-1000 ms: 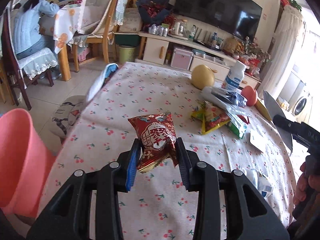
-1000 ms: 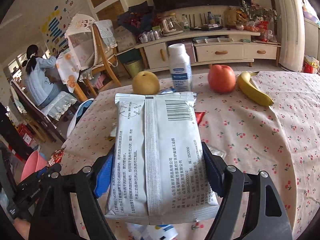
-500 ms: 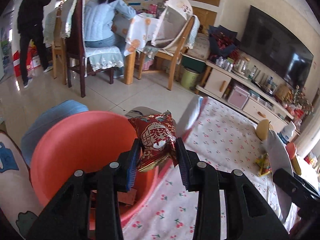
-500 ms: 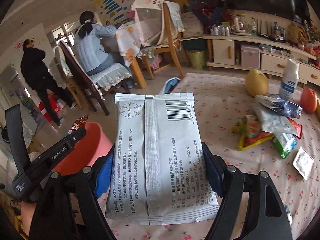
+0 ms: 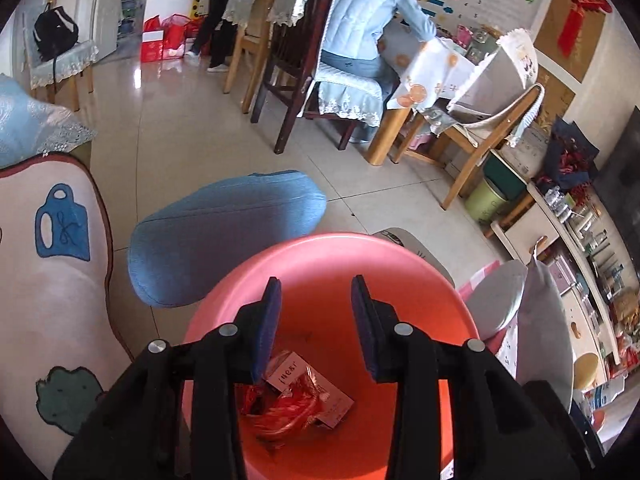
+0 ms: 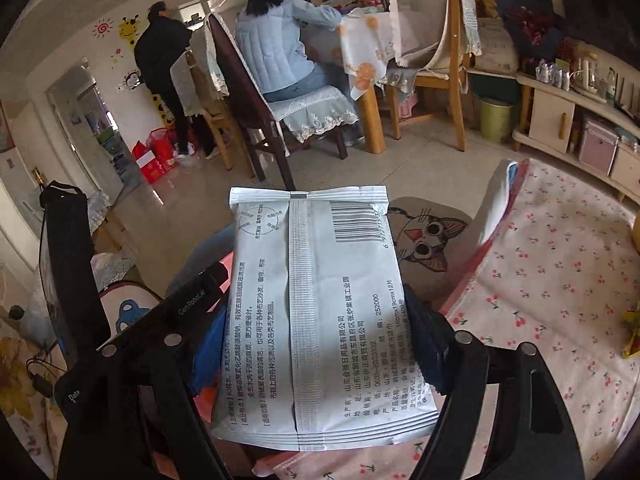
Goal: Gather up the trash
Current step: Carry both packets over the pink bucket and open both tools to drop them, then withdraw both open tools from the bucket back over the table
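Disposal is the step in hand: your left gripper hangs tilted down over the pink bin, fingers narrowly apart with nothing between them, and red snack wrappers lie on the bin floor at 6 o'clock. Your right gripper clamps the white wipes packet, angled downward. Next, I judge, you bring that packet over the bin and let go.

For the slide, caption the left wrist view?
Left tongs open over the pink bin, red snack wrapper lying at the bottom.
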Tool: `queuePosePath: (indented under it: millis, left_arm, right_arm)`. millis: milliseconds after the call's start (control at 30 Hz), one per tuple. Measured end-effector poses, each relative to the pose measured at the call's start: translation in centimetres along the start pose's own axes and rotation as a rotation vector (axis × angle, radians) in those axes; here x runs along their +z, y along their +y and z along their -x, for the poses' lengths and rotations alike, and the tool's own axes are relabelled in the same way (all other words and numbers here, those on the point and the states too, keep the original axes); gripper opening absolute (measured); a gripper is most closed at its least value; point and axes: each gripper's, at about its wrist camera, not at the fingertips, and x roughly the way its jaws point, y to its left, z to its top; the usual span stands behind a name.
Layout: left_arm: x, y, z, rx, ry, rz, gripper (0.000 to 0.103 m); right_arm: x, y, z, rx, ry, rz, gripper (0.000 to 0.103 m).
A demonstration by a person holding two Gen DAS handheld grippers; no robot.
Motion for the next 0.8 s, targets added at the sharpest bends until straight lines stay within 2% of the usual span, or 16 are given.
queuePosePath:
  millis: [67, 133, 200, 300, 433, 600, 700, 800]
  left_arm:
    - [0.3, 0.5, -0.6, 0.008, 0.025, 0.026, 0.038]
    - [0.6, 0.7, -0.9, 0.026, 0.035, 0.027, 0.048]
    - [0.5, 0.5, -0.9, 0.039, 0.019, 0.023, 0.064]
    - [0.4, 0.0, -0.7, 0.054, -0.012, 0.003, 0.078]
    - [0.0, -1.2, -0.2, 0.036, -0.040, -0.033, 0.081]
    - [-1.0, -3.2, 1.0, -0.061, -0.118, -0.103, 0.081]
    - [-2.1, -4.6, 2.1, -0.155, -0.178, -0.144, 0.088]
    - [-3.1, -6.0, 2.9, -0.218, -0.221, -0.183, 0.088]
  right_arm:
    - [-0.4, 0.0, -1.0, 0.025, 0.025, -0.023, 0.081]
    - [-0.5, -0.5, -1.5, 0.023, 0.037, -0.049, 0.081]
    - [-0.6, -1.1, -1.4, 0.041, 0.035, -0.082, 0.085]
    - [-0.6, -2.4, 0.0, 0.025, -0.002, -0.119, 0.090]
    - [-0.8, -4.1, 2.2, -0.010, -0.037, -0.145, 0.091]
    - [-1.9, -5.9, 5.2, -0.077, -0.078, -0.148, 0.092]
    - [-2.9, -6.6, 6.8, -0.120, -0.093, -0.125, 0.092]
    - [-3.9, -7.3, 8.1, -0.158, -0.108, -0.096, 0.092]
